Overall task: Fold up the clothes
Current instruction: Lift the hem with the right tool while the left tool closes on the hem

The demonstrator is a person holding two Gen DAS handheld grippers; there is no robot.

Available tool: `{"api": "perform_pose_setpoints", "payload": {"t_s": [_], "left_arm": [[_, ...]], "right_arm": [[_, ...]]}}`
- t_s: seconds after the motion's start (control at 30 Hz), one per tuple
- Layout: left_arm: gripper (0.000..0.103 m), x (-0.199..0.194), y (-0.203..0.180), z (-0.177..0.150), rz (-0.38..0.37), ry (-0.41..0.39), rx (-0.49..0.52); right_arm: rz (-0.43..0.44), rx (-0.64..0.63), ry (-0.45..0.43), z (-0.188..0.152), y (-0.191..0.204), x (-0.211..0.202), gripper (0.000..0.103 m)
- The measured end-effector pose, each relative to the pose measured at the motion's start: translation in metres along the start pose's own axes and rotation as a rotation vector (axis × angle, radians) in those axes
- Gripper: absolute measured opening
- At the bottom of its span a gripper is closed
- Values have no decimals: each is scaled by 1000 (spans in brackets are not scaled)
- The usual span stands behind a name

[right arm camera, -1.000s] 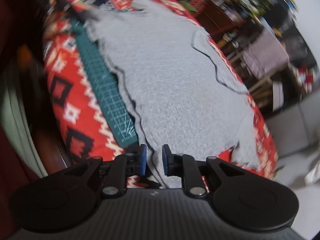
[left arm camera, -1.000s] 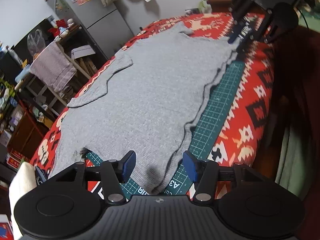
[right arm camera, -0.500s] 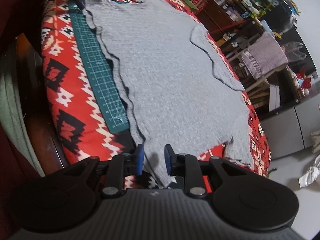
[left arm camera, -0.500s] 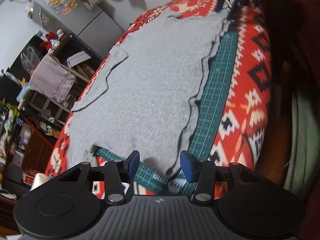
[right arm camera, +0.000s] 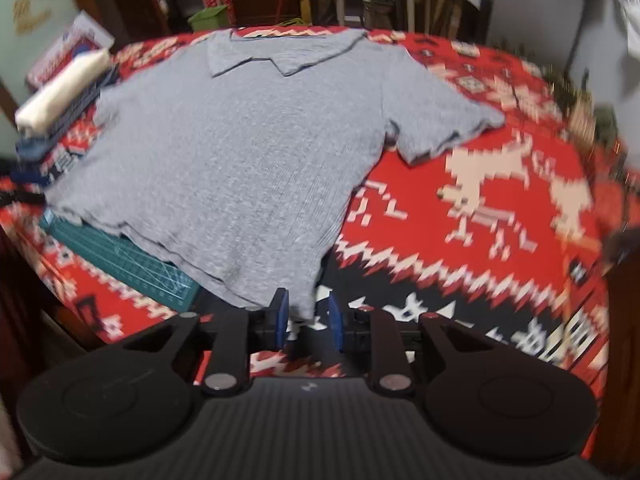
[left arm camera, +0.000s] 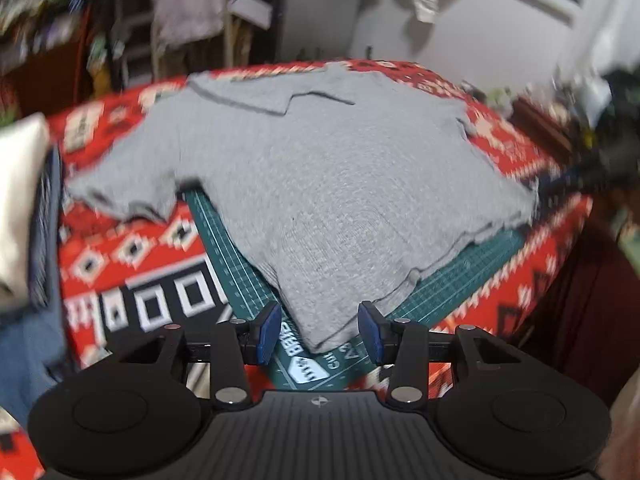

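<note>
Two claws: both were placed at the hem corners of the grey polo shirt.
Left claw: jaws were spread wide around the near hem corner; nothing was gripped.
Right claw: jaws were set to a narrow gap with the hem corner between them; a pinch could not be confirmed.
Shirt position: it was laid flat, collar far, on the green cutting mat over the red patterned cloth.
Risk 1: only the top layer could be caught, and the fold would be split.
Risk 2: uneven lift could be caused by the unequal jaw gaps, and the hem would be skewed.
</note>
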State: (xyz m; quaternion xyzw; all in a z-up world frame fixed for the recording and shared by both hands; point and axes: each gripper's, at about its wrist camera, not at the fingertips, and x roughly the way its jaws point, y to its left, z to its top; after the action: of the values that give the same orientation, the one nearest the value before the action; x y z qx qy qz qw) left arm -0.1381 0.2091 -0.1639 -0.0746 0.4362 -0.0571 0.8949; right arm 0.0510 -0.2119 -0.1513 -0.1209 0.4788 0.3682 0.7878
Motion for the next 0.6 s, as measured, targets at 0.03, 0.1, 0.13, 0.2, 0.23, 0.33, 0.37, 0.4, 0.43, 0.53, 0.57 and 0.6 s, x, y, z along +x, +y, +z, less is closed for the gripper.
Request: {"api": "perform_pose_setpoints", "payload": {"t_s": [0.03, 0.1, 0.13, 0.2, 0.23, 0.33, 0.37, 0.4, 0.43, 0.53, 0.57, 0.6], "left_arm": [[43, 0, 3, 1, -14, -6, -36], [43, 0, 8, 3, -36, -12, -98], [43, 1, 11, 4, -43, -11, -124], [43, 2, 14, 6, -53, 1, -157], [43, 3, 16, 7, -57, 9, -173], [43, 7, 19, 6, -58, 33, -218], [43, 8, 22, 5, -67, 36, -240], [40, 9, 25, 4, -75, 39, -262], [39, 10, 28, 3, -91, 39, -291], [39, 12, 38, -1, -130, 40, -383], [39, 13, 41, -2, -137, 41, -411], [35, 14, 44, -3, -143, 44, -441]], "right_arm": [[10, 21, 1, -1, -2, 2, 23], [14, 38, 8, -2, -3, 7, 23], [15, 47, 12, -3, -4, 10, 23], [21, 65, 18, -4, -5, 15, 23], [29, 72, 19, -4, -5, 16, 23], [44, 77, 16, -4, -3, 19, 20], [48, 76, 15, -4, -2, 20, 18], [50, 75, 16, -4, -1, 20, 16], [51, 77, 16, -4, -1, 20, 16], [59, 102, 8, -3, -3, 20, 16], [63, 109, 5, -3, -4, 20, 16], [66, 116, 2, -2, -5, 19, 16]]}}
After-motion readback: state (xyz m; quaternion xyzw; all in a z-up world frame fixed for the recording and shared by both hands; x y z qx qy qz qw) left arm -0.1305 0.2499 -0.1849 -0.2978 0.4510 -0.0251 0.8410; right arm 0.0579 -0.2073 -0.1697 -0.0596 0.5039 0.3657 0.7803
